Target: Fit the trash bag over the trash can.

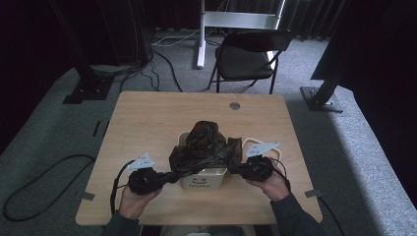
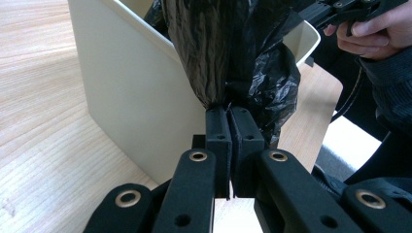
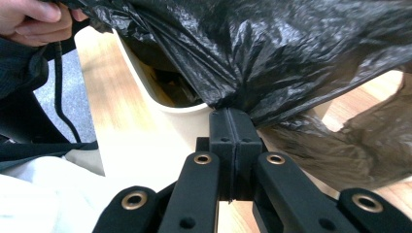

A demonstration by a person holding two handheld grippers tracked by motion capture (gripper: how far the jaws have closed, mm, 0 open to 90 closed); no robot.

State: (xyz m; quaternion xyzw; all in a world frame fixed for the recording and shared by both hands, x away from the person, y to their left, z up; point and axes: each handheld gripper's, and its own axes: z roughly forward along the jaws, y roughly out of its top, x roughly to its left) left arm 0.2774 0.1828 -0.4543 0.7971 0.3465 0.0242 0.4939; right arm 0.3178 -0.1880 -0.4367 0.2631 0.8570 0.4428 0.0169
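Note:
A cream bin (image 1: 202, 178) with dark lettering on its front stands near the table's front edge. A black plastic bag (image 1: 204, 142) sits in it, bunched up and spilling over the rim. My left gripper (image 1: 176, 176) reaches in from the left, shut on a gathered fold of the bag (image 2: 228, 48) beside the bin wall (image 2: 136, 92). In its own view the left gripper (image 2: 228, 112) has its jaws pressed together on the plastic. From the right, my right gripper (image 1: 235, 169) is shut on the bag's other side. The right gripper (image 3: 232, 116) pinches the bag (image 3: 291, 53) just over the bin rim (image 3: 165, 104).
The wooden table (image 1: 147, 123) has a round grommet (image 1: 235, 105) near its far edge. A black folding chair (image 1: 248, 54) and a white frame leg (image 1: 201, 34) stand behind it. Cables lie on the grey carpet at left.

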